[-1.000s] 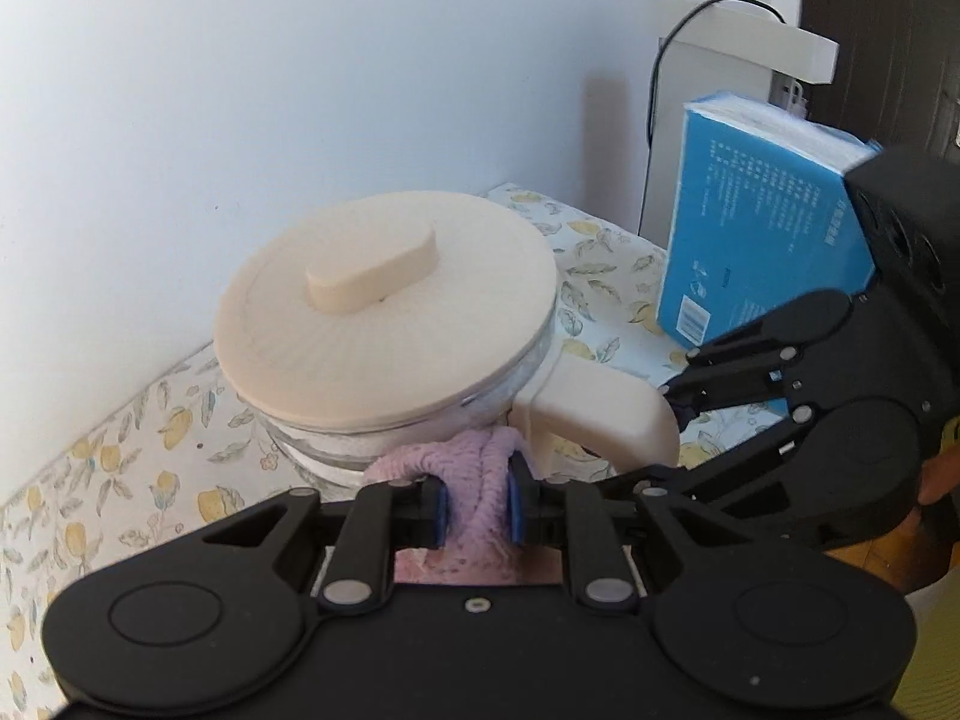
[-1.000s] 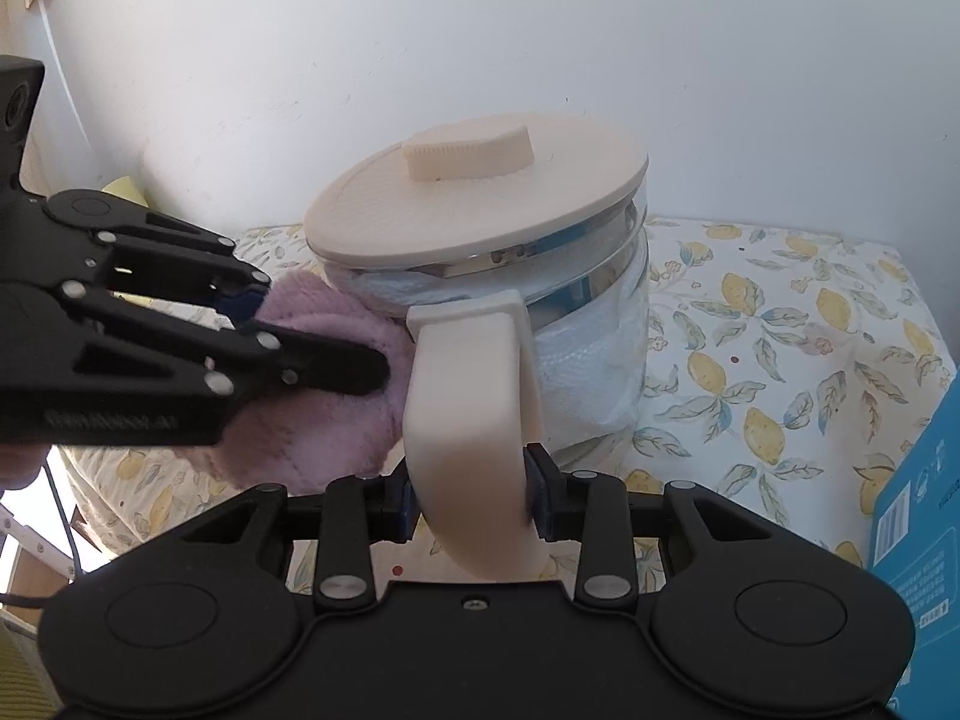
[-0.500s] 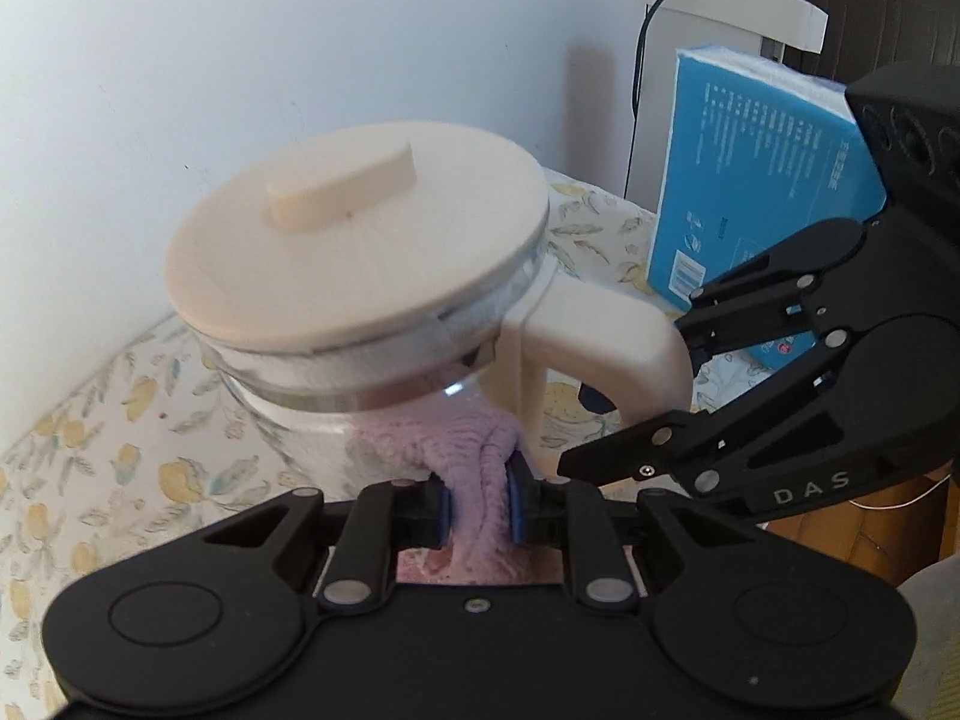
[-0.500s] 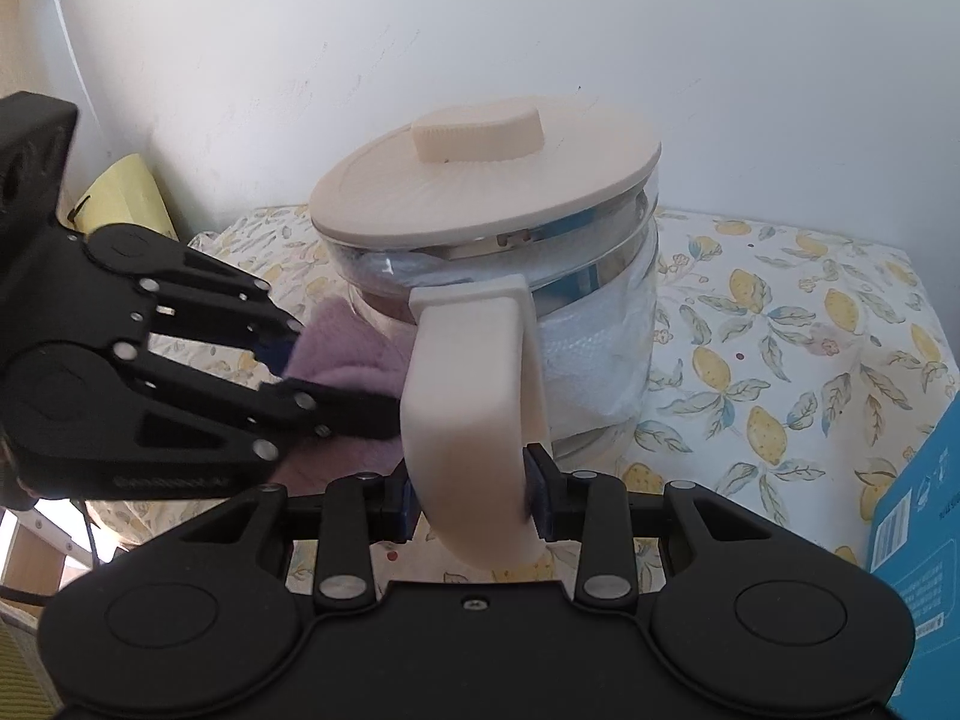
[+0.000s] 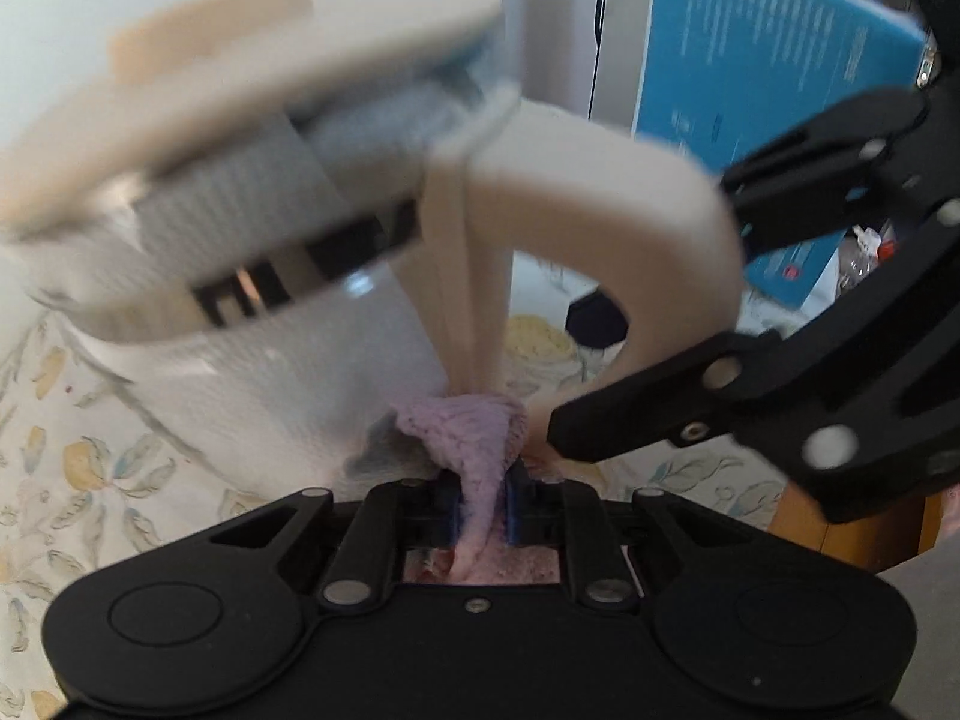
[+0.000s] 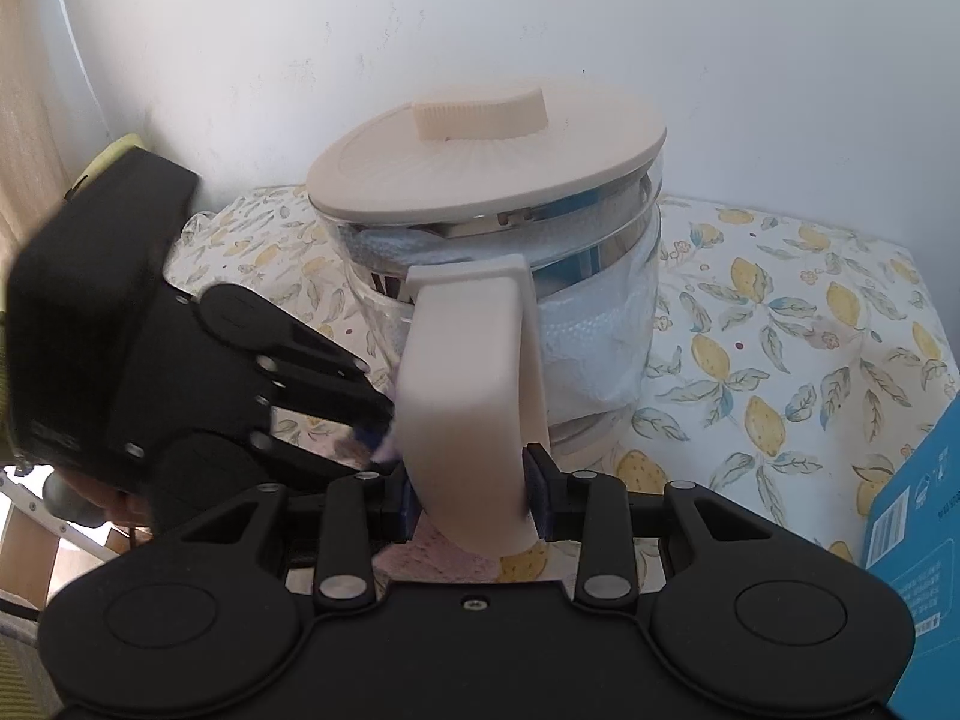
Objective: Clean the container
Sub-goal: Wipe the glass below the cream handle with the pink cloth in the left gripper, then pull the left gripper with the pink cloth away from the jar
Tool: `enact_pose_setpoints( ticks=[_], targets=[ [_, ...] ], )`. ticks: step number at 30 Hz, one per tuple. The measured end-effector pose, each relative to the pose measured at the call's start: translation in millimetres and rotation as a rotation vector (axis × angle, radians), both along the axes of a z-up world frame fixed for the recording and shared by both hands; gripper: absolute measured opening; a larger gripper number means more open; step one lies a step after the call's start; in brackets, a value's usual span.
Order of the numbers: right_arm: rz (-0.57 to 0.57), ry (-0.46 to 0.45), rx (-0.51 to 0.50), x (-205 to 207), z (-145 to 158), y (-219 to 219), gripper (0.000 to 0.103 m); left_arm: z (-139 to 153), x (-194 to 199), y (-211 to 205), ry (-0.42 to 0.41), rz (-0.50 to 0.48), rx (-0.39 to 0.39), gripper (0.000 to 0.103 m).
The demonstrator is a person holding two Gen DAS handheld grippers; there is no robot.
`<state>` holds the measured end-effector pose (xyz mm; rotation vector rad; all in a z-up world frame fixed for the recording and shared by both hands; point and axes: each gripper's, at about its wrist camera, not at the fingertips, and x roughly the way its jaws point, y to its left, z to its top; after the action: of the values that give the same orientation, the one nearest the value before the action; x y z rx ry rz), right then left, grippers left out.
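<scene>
A lemon-print cloth covers the tabletop against a white wall. The container stands there, its handle clamped in the right gripper. The left gripper pinches a pink cloth, seemingly at the container's base. A blue box stands behind.

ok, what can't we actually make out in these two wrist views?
- Where the purple cloth touches the glass container: left wrist view is motion-blurred; in the right wrist view the handle hides it.
- Blue box text: cut off by the edge, too small.
- White contents inside the container: unclear through glass.
- Left claw tips: buried in cloth.
- Right claw: pads half hidden behind the handle.
</scene>
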<state>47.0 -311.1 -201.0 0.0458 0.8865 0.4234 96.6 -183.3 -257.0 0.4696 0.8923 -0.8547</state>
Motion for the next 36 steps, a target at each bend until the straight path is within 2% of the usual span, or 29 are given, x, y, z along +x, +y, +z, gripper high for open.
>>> enact_pose_setpoints(
  ticks=[6, 16, 21, 30, 32, 36],
  targets=[
    [0.003, 0.006, -0.009, 0.4, -1.1, 0.5, 0.040, -10.9, 0.7, 2.5, 0.011, 0.008, -0.011, 0.014],
    [-0.006, 0.003, -0.008, 0.0, -3.5, 4.4, 0.040, -0.9, -4.9, 14.5, -0.014, 0.027, 0.031, 0.013],
    [-0.002, 0.005, -0.021, -1.3, -5.2, 5.1, 0.040, 14.6, -20.6, 31.2, -0.117, 0.050, 0.070, 0.013],
    [-0.013, 0.010, -0.018, -1.9, -6.7, 4.6, 0.040, 41.8, -5.7, 85.0, -0.105, 0.248, 0.027, 0.013],
    [-0.020, 0.011, -0.021, -1.6, -6.5, 5.6, 0.040, 45.6, 1.2, 97.2, -0.080, 0.336, 0.010, 0.014],
    [-0.060, 0.016, -0.019, -0.5, -5.4, 9.2, 0.040, 44.2, 13.0, 106.7, -0.079, 0.456, 0.032, 0.014]
  ],
)
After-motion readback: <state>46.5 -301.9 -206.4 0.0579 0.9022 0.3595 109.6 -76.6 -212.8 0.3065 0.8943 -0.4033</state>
